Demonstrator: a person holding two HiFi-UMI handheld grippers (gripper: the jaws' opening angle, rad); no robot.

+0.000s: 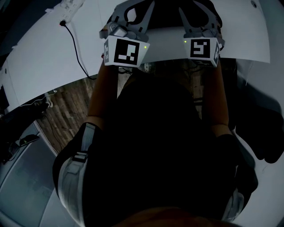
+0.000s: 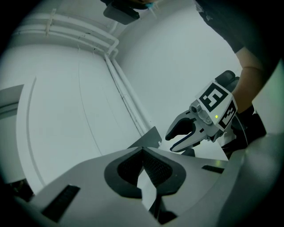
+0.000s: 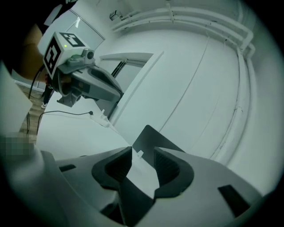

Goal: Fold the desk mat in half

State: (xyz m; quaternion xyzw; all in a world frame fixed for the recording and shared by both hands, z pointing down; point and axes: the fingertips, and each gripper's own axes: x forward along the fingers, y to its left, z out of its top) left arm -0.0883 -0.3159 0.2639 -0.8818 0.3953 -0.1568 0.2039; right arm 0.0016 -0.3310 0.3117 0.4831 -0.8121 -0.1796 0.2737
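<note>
Above the white table (image 1: 35, 62), the left gripper (image 2: 142, 153) has its jaws pinched together on a corner of the desk mat (image 2: 147, 138) and holds it up off the surface. Further right, the right gripper (image 3: 143, 155) has its jaws clamped on another corner, a narrow gap between them filled by the sheet, which is also in the air.

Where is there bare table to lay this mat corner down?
Bare white tabletop runs between the black cable and the left gripper, which pinches the thin grey desk mat with the right gripper. Crowded: the far left corner, with the white power strip and cable.
</note>
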